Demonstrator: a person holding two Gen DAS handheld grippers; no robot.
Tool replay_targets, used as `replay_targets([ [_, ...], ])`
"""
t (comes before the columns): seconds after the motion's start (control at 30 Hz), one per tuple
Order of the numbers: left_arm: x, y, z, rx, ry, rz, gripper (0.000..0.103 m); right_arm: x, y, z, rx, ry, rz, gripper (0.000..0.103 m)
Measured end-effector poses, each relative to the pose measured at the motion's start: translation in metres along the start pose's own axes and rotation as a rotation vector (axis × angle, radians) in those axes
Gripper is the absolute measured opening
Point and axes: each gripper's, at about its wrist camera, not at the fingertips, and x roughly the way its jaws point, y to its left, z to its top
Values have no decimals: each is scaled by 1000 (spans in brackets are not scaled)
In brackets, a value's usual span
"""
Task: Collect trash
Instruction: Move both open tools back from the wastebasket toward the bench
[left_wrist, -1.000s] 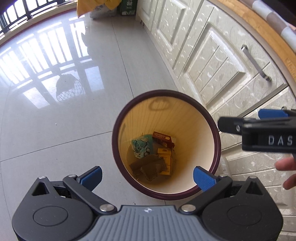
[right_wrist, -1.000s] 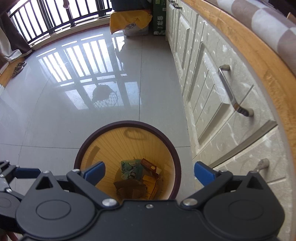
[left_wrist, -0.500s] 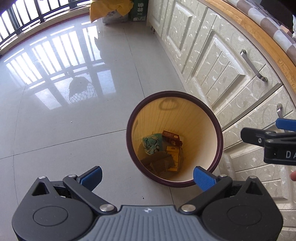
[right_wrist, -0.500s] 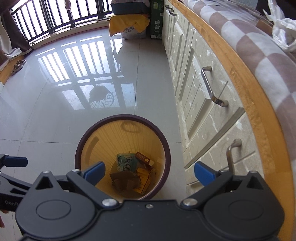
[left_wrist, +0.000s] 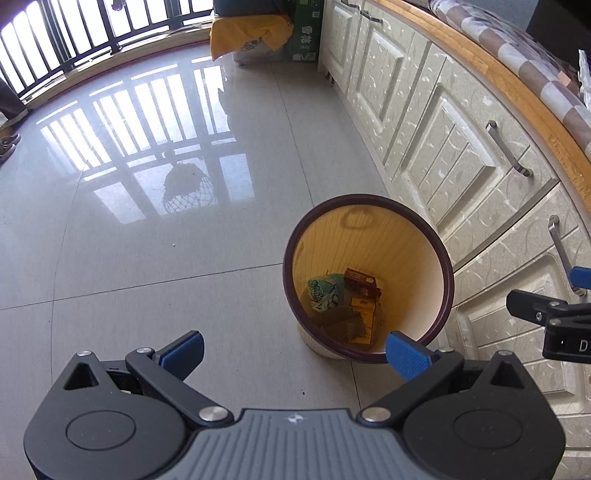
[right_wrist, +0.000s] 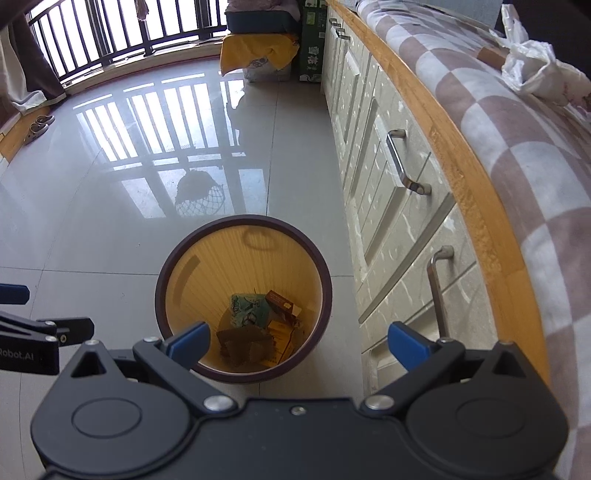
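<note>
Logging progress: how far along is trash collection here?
Done: several wrappers and a small box lie at the bottom of the bin. In hand: nothing; left hand-held gripper and right hand-held gripper are both open and empty. Left: possibly the white plastic bag on the counter.

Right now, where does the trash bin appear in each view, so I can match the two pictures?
Left wrist view: the trash bin is right of centre, beside the cabinets.
Right wrist view: the trash bin is lower centre, left of the cabinets.
Shared landmark: the green box at the far end of the cabinets.
</note>
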Motion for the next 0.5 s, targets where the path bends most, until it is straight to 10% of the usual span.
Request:
replay_targets([
  [0.5, -73, -3, -16, -27, -163, 36, 103, -70, 4, -13, -33, -122, -16, 103],
])
